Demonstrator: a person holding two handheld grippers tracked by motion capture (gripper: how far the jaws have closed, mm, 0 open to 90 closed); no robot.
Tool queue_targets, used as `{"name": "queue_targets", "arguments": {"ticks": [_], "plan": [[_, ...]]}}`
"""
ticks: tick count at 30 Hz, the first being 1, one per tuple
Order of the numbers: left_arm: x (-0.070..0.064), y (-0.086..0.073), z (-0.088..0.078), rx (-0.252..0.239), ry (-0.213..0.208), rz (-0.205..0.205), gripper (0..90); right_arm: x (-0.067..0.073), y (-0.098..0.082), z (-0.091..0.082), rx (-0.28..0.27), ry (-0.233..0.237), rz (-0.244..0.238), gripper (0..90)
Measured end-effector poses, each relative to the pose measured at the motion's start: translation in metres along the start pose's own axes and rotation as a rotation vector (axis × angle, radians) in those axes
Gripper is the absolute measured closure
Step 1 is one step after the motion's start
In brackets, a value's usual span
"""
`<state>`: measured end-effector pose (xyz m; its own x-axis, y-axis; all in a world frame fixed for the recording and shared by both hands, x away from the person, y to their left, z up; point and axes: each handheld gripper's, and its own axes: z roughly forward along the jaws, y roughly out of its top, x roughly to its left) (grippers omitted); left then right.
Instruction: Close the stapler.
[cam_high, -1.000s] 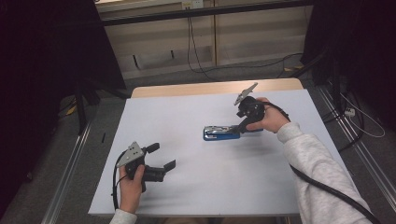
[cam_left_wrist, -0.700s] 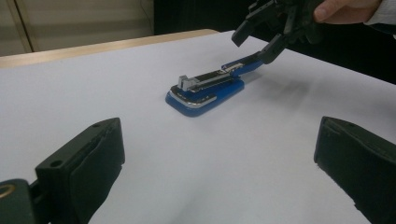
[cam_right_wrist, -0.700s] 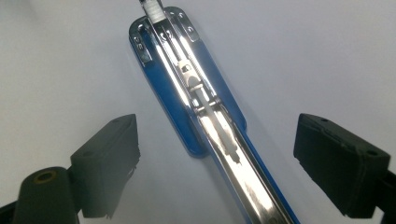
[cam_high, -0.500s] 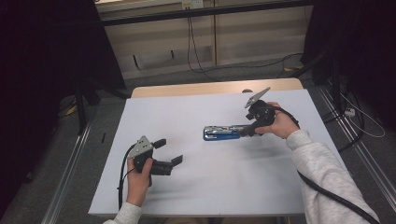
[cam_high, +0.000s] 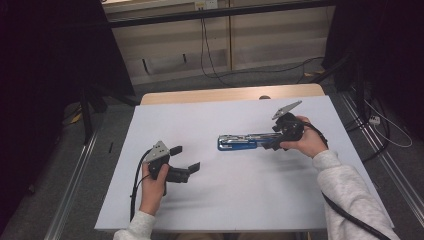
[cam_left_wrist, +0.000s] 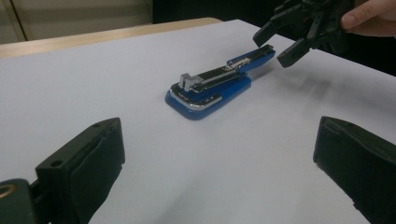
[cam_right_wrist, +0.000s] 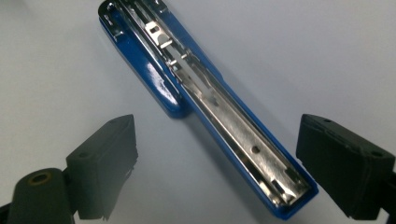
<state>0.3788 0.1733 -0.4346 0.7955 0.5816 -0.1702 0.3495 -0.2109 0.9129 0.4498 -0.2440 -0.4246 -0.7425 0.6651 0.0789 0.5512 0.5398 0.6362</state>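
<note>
Lying opened flat mid-table, the blue stapler (cam_high: 239, 142) exposed its metal channel, likely for reloading. The right gripper (cam_high: 270, 143) straddled its far end, jaws apart; the left gripper (cam_high: 186, 160) waited nearby, jaws also apart.

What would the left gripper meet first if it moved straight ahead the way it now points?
Probably the blue stapler, lying opened out on the white table. It sits ahead between the left gripper and its open jaws' line, though depth is hard to judge.
</note>
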Motion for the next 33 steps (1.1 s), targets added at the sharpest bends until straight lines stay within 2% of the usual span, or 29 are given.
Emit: {"name": "queue_targets", "arguments": {"ticks": [3,5,7,12,15,16,18,19,21,22,23,24,29,30,33], "plan": [[0.000,0.001,0.006,0.018,0.007,0.010,2.1,0.001,-0.005,-0.004,-0.014,-0.010,0.012,11.3],[0.001,0.001,0.008,0.011,0.010,0.010,2.2,0.001,-0.007,-0.005,-0.022,-0.013,0.014,11.4],[0.003,0.002,0.013,0.020,0.015,-0.003,2.3,0.001,-0.013,-0.011,-0.058,-0.018,0.031,10.9],[0.004,0.005,0.021,0.034,0.030,-0.009,2.6,0.000,-0.020,-0.020,-0.081,-0.044,0.045,10.7],[0.005,0.006,0.026,0.046,0.038,-0.013,2.8,0.000,-0.022,-0.023,-0.085,-0.049,0.054,10.7],[0.006,0.006,0.029,0.047,0.054,-0.028,3.0,-0.001,-0.025,-0.025,-0.087,-0.065,0.054,10.7],[0.008,0.006,0.032,0.050,0.053,-0.042,3.6,-0.001,-0.028,-0.027,-0.090,-0.071,0.066,10.8],[0.008,0.006,0.032,0.050,0.053,-0.042,3.7,-0.001,-0.030,-0.028,-0.097,-0.072,0.076,11.5],[0.008,0.009,0.037,0.088,0.078,-0.028,4.8,-0.001,-0.034,-0.027,-0.091,-0.081,0.078,12.5],[0.008,0.010,0.039,0.089,0.074,-0.024,5.7,-0.001,-0.035,-0.027,-0.085,-0.086,0.075,13.3],[0.008,0.010,0.039,0.089,0.074,-0.024,6.9,-0.001,-0.036,-0.026,-0.081,-0.089,0.076,14.3],[0.006,0.012,0.043,0.111,0.075,-0.019,9.6,-0.001,-0.038,-0.026,-0.078,-0.086,0.080,15.6],[0.007,0.011,0.050,0.108,0.081,-0.019,23.5,0.000,-0.044,-0.024,-0.066,-0.092,0.084,18.7],[0.011,0.010,0.054,0.133,0.106,-0.022,26.2,0.002,-0.045,-0.025,-0.060,-0.100,0.080,22.6],[0.014,0.011,0.058,0.142,0.121,-0.026,32.6,0.001,-0.048,-0.025,-0.072,-0.099,0.094,25.5]]}}
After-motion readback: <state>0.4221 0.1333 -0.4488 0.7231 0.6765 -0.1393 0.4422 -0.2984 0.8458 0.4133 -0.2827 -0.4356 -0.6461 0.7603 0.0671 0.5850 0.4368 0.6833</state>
